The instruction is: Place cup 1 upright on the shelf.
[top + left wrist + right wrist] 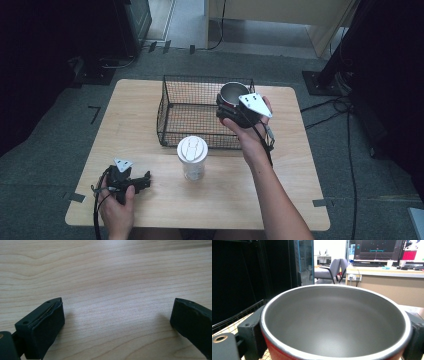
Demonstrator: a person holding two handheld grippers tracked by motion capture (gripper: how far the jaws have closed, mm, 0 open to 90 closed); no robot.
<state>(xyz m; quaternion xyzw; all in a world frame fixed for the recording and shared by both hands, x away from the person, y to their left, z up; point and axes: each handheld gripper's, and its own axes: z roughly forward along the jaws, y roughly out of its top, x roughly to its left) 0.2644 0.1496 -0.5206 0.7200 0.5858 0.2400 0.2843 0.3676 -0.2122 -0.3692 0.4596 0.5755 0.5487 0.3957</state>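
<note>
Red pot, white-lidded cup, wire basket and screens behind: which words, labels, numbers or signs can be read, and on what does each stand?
No text can be read.
red pot: no label visible.
cup: raised marks on the white lid, too small to read.
monitors: bright lines and figures, too blurred to read.
wire basket: no sign.

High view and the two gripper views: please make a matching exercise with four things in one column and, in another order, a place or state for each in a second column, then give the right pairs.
Things:
1. red pot
2. wire basket
3. lidded cup
4. left gripper

Places or states:
A. open, low over bare wood at the table's near left
B. stands on the table just in front of the basket
C. held between the jaws of the right gripper, above the basket's right end
D. sits at the far middle of the table

Pairs: 1-C, 2-D, 3-B, 4-A
</note>
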